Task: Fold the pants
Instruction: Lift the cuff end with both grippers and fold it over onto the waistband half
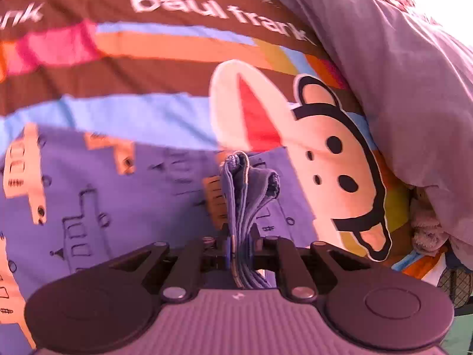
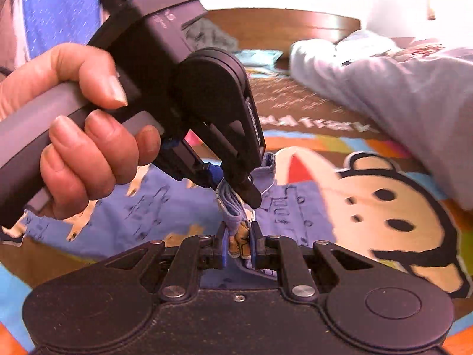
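My left gripper [image 1: 238, 244] sits low in the centre of its own view, its 2 jaws squeezed nearly together on a bunched edge of the pants [image 1: 142, 195]. Several layers of the purple cloth stand up between the pads and fan out at the top in a small folded crest. In the right wrist view the same tool comes in from the upper left, my left hand [image 2: 74, 136] wrapped round its grey handle, its tips pressed onto the cloth at mid-frame.

My right gripper [image 2: 239, 247] is at the bottom centre of its view, also clamped almost closed, on a fold of the pants showing an orange print. The 2 grips are just beside each other on the same gathered bundle.

The rest of the pants lies spread flat behind the tools, filling the left and middle of both views: purple, with orange and outlined vehicle shapes. Under them is a bedsheet [image 1: 177, 71] with coloured stripes, white lettering and a large cartoon monkey face [image 1: 334, 159] to the right of centre. A grey quilt [image 1: 399, 74] is heaped along the upper right of each frame.
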Demonstrator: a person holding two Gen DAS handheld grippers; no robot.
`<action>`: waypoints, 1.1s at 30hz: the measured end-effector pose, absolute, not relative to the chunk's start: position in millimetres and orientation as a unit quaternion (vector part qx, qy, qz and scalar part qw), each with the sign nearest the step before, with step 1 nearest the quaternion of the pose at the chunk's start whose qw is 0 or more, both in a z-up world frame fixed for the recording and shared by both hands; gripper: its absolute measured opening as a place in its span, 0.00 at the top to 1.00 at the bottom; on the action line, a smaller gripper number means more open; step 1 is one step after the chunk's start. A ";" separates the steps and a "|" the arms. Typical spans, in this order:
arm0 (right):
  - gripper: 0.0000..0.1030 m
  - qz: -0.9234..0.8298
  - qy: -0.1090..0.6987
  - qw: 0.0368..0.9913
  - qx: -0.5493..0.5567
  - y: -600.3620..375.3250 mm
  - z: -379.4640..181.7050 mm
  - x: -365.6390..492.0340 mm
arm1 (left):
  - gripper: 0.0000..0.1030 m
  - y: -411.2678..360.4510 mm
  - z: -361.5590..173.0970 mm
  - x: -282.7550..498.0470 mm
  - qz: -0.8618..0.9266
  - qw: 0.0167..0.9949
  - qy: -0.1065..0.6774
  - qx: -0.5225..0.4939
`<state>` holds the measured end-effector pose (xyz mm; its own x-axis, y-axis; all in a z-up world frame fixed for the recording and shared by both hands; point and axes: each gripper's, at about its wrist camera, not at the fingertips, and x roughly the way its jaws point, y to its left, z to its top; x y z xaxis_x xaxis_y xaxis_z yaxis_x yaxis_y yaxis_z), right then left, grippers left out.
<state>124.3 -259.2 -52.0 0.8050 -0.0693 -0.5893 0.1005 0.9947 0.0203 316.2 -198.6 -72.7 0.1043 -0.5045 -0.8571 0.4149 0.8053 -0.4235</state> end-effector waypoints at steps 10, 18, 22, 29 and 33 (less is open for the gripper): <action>0.79 -0.035 0.362 0.931 0.007 -244.4 -74.4 143.5 | 0.81 -153.6 -110.8 329.7 -0.313 0.721 0.601 -0.147; 0.79 -0.024 0.366 0.929 -0.045 -229.5 -78.0 144.8 | 0.89 -149.8 -111.5 330.2 -0.305 0.730 0.595 -0.141; 0.86 -0.020 0.367 0.929 -0.048 -229.6 -78.8 145.7 | 0.90 -148.9 -105.5 329.5 -0.302 0.733 0.593 -0.138; 0.87 -0.007 0.344 0.936 -0.078 -215.3 -64.3 142.0 | 0.90 -118.3 -86.3 327.2 -0.299 0.749 0.574 -0.141; 0.87 0.023 0.333 0.939 -0.079 -188.6 -52.5 144.2 | 0.90 -84.4 -72.3 327.6 -0.286 0.770 0.555 -0.131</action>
<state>144.2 -188.6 -52.5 0.7770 -0.0088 -0.6294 -0.0964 0.9864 -0.1328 327.6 -84.4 -72.3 0.2201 -0.5859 -0.7799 0.2940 0.8022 -0.5196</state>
